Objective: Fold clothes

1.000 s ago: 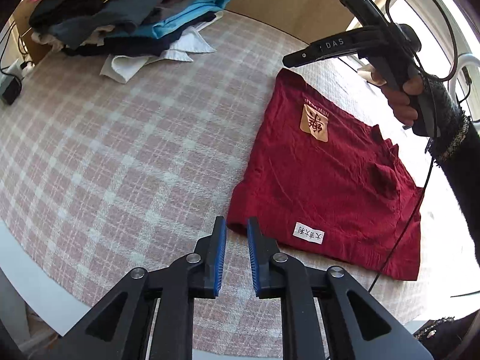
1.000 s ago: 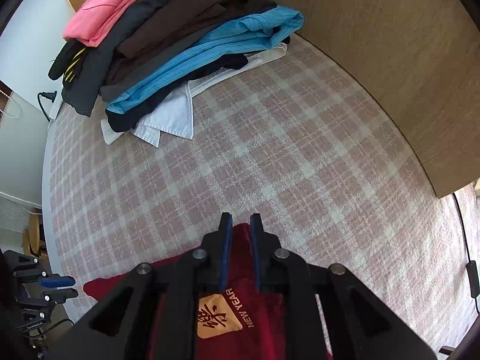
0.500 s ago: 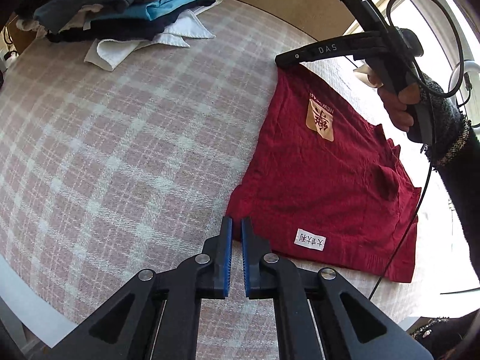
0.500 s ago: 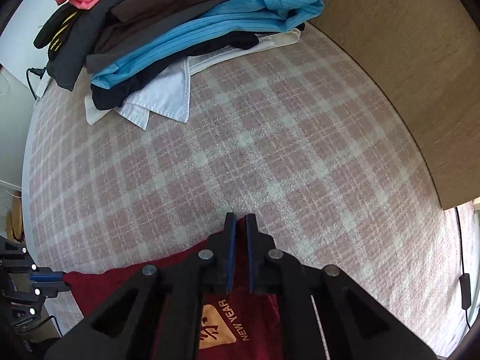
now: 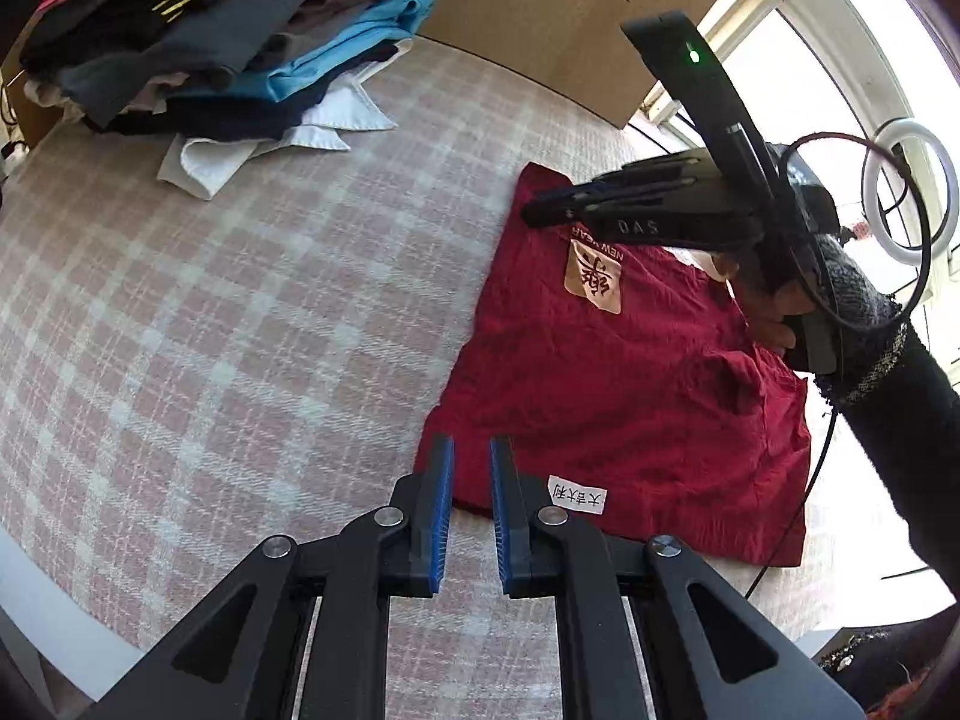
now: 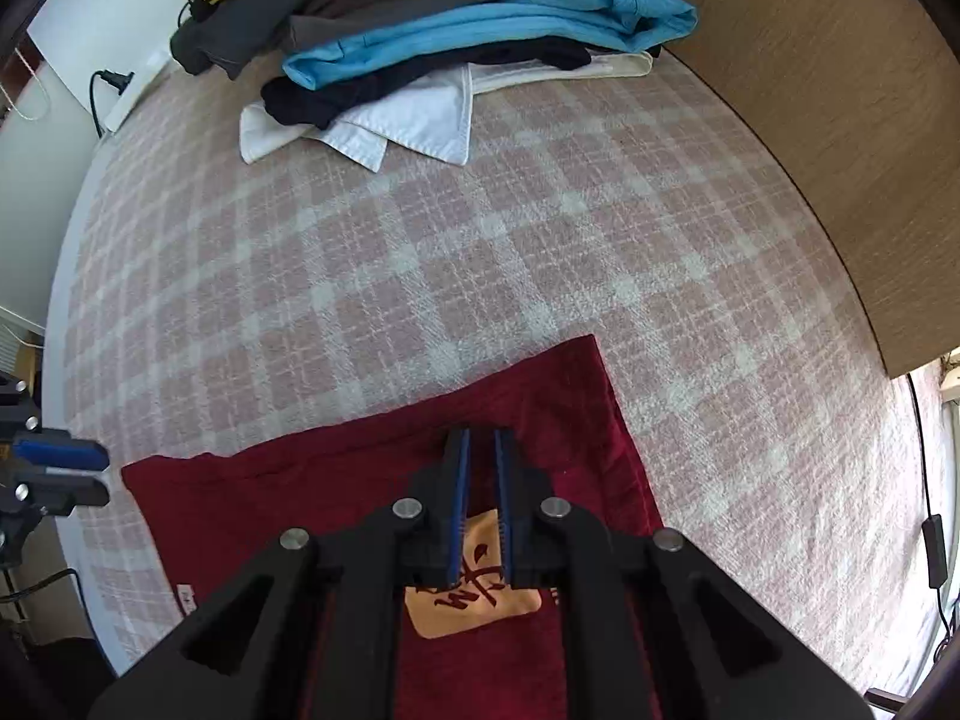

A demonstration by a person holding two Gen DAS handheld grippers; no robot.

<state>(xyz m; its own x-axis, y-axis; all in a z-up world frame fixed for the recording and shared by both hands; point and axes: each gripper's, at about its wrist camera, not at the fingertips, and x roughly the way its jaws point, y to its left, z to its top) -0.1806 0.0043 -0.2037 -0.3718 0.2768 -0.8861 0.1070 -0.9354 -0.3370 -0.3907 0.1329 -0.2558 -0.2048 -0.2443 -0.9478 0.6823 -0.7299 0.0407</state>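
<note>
A folded dark red garment (image 5: 624, 384) with a tan printed patch (image 5: 593, 276) and a small white label (image 5: 577, 495) lies flat on the checked pink cloth. My left gripper (image 5: 471, 450) is slightly open and empty, hovering over the garment's near left corner. My right gripper (image 6: 480, 441) is slightly open and empty, above the garment (image 6: 336, 492) near its far edge, over the tan patch (image 6: 474, 606). The right gripper also shows in the left wrist view (image 5: 540, 216), held by a gloved hand.
A pile of folded clothes (image 5: 198, 48) in pink, black, grey, blue and white sits at the far left of the table; it also shows in the right wrist view (image 6: 444, 42). A wooden board (image 6: 828, 90) stands behind the table. A cable (image 5: 804, 480) hangs by the garment's right edge.
Both grippers opened a little from nearly shut. The right gripper moved back over the garment, towards the tan patch. The left gripper stays at the near corner.
</note>
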